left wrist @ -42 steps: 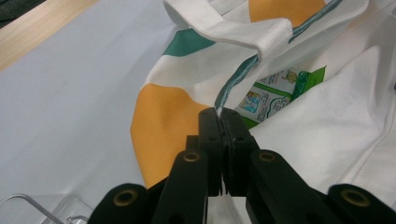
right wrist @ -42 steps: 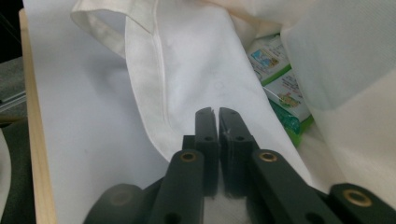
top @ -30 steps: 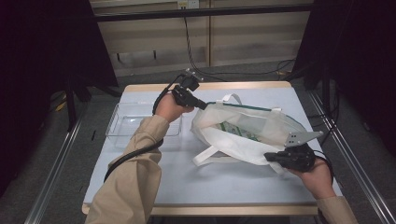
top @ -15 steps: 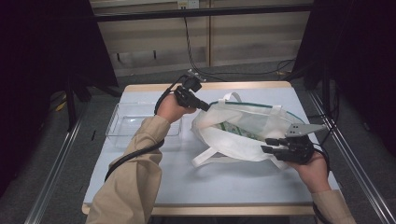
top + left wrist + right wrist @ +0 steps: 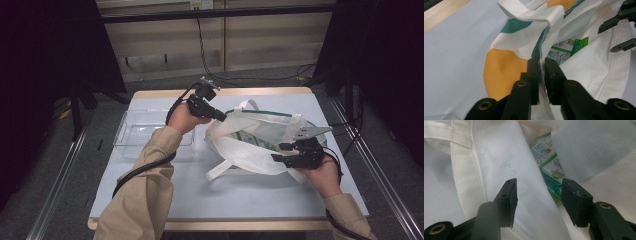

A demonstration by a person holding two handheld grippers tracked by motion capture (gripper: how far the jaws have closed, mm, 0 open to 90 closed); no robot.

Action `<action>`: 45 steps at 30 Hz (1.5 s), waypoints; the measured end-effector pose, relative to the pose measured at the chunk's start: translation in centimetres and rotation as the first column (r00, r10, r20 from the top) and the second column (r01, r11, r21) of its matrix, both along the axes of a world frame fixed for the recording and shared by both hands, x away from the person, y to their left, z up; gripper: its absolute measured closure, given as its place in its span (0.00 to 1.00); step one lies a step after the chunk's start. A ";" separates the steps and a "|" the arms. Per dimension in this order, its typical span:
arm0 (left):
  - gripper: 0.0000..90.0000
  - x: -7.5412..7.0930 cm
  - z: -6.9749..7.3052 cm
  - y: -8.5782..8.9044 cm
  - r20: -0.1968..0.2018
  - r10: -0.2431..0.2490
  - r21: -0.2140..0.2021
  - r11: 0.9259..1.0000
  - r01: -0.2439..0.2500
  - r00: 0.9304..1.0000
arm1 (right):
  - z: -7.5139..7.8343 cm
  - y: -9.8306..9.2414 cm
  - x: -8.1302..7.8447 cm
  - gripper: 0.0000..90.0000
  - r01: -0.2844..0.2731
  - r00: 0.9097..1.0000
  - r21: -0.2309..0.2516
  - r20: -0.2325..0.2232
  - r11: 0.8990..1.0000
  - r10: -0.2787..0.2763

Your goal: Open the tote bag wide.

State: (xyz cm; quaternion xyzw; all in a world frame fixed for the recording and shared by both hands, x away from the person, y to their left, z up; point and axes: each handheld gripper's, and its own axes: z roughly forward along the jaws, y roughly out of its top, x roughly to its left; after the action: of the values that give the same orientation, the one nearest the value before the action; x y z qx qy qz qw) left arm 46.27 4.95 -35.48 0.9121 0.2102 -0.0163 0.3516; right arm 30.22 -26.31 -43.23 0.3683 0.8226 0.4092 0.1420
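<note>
A white fabric tote bag with orange and green patches (image 5: pixel 260 145) lies slumped on its side at the middle-right of the pale blue table (image 5: pixel 165 190), its mouth gaping so that a green and white printed carton (image 5: pixel 252 141) shows inside. The left claw (image 5: pixel 541 72) pinches the bag's green-trimmed rim at the far left, though its jaws have just been easing apart; the hold seems meant to lift the mouth open. At the near right, the right claw (image 5: pixel 537 202) has just been spreading and stands open over the cloth, gripping nothing, pointed toward the carton as if to reach it. A clear plastic tray (image 5: pixel 131 137) waits at the left, apart from the bag.
</note>
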 end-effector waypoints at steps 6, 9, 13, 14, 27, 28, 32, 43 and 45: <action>0.62 0.0 0.0 -1.2 0.057 -0.020 -0.032 0.999 0.021 0.998 | -0.9 0.3 0.2 0.52 -0.029 0.999 -0.018 -0.034 0.999 0.029; 0.62 0.1 -0.2 -2.0 0.062 -0.047 -0.024 0.999 0.049 0.997 | -1.1 0.4 0.2 0.54 -0.049 0.998 -0.011 -0.042 0.999 0.048; 0.83 0.3 -0.4 -2.6 0.009 -0.057 -0.014 0.998 0.057 0.998 | -1.3 0.6 0.3 0.55 -0.088 0.996 -0.042 -0.040 0.995 0.086; 0.89 0.4 -0.5 -2.7 -0.011 -0.055 -0.008 0.998 0.055 0.998 | -1.4 0.6 0.4 0.55 -0.088 0.995 -0.049 -0.050 0.995 0.086; 0.91 0.2 -0.3 -2.4 0.001 -0.038 -0.006 0.999 0.038 0.999 | -2.1 1.3 0.5 0.96 -0.163 0.982 -0.046 -0.105 0.986 0.157; 0.91 0.2 -0.2 -2.4 0.003 -0.032 -0.006 0.999 0.032 0.999 | -2.1 1.3 0.4 0.97 -0.169 0.980 -0.043 -0.113 0.985 0.164; 0.91 0.4 0.0 -2.4 0.011 -0.011 -0.009 1.000 0.012 1.000 | -1.9 1.4 0.1 0.97 -0.206 0.973 -0.035 -0.116 0.978 0.201; 0.91 1.0 -0.1 -2.6 0.016 0.032 0.015 0.999 -0.032 0.999 | -1.1 1.2 -1.6 0.98 -0.284 0.956 -0.040 -0.094 0.958 0.279; 0.92 1.2 -0.3 -2.5 0.016 0.043 0.018 0.999 -0.044 0.999 | -1.0 1.2 -1.9 0.98 -0.292 0.953 -0.047 -0.094 0.955 0.287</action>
State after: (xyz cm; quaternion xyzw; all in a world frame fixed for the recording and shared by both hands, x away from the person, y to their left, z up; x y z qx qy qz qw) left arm 47.48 2.46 -35.74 0.9106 0.2274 0.0003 0.3451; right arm 28.37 -25.16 -44.20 0.2567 0.8850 0.3845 0.0559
